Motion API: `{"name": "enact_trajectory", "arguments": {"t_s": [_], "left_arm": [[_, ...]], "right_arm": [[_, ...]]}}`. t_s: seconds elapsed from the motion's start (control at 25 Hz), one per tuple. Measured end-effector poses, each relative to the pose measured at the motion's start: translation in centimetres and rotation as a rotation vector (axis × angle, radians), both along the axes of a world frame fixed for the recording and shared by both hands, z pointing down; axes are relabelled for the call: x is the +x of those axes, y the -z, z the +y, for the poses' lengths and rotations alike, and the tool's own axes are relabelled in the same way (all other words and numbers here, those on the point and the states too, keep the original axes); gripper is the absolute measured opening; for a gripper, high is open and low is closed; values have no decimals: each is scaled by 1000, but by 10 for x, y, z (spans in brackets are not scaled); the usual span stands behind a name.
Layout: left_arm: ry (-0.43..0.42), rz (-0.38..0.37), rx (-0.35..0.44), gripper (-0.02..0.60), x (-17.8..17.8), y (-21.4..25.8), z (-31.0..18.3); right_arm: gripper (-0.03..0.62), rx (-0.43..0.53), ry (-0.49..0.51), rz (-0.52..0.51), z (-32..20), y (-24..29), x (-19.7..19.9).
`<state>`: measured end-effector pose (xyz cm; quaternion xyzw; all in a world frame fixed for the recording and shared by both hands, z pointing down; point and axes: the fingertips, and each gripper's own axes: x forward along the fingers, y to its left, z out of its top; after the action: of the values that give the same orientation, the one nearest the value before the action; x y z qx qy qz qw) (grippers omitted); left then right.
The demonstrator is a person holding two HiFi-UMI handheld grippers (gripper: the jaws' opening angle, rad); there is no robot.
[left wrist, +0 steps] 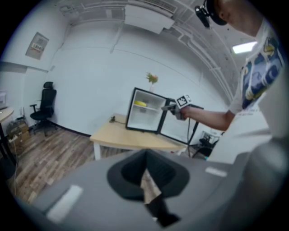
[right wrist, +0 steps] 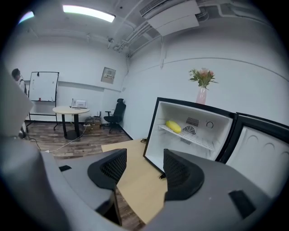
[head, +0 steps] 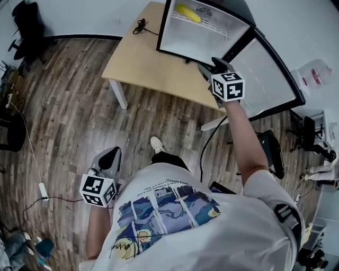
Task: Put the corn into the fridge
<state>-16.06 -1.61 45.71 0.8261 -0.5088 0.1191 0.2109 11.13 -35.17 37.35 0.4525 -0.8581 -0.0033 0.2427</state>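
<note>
The yellow corn point(head: 188, 12) lies on the upper shelf inside the open mini fridge point(head: 198, 33), which stands on a wooden table point(head: 143, 61). In the right gripper view the corn point(right wrist: 173, 126) rests on the wire shelf, well beyond my jaws. My right gripper point(head: 207, 68) is held out near the fridge door point(head: 267, 79), and it point(right wrist: 144, 173) is open and holds nothing. My left gripper point(head: 110, 156) hangs low over the floor by my side; its point(left wrist: 145, 176) pads meet with nothing between them. From there the fridge point(left wrist: 144, 115) is far off.
A pink vase of flowers point(right wrist: 202, 88) stands on the fridge. An office chair point(head: 26, 26) is at the far left, another chair point(head: 273, 151) at the right. A cable and power strip point(head: 42, 189) lie on the wood floor. A round table point(right wrist: 70, 110) stands in the background.
</note>
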Motion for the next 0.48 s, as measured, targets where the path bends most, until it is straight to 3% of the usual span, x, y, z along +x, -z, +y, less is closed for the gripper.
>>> {"name": "enact_trajectory", "arguments": {"t_s": [0.48], "left_arm": [[-43,20,-8,9,8,-14,48]], "right_arm": [[161,4,35,-106,145,2,-24]]}}
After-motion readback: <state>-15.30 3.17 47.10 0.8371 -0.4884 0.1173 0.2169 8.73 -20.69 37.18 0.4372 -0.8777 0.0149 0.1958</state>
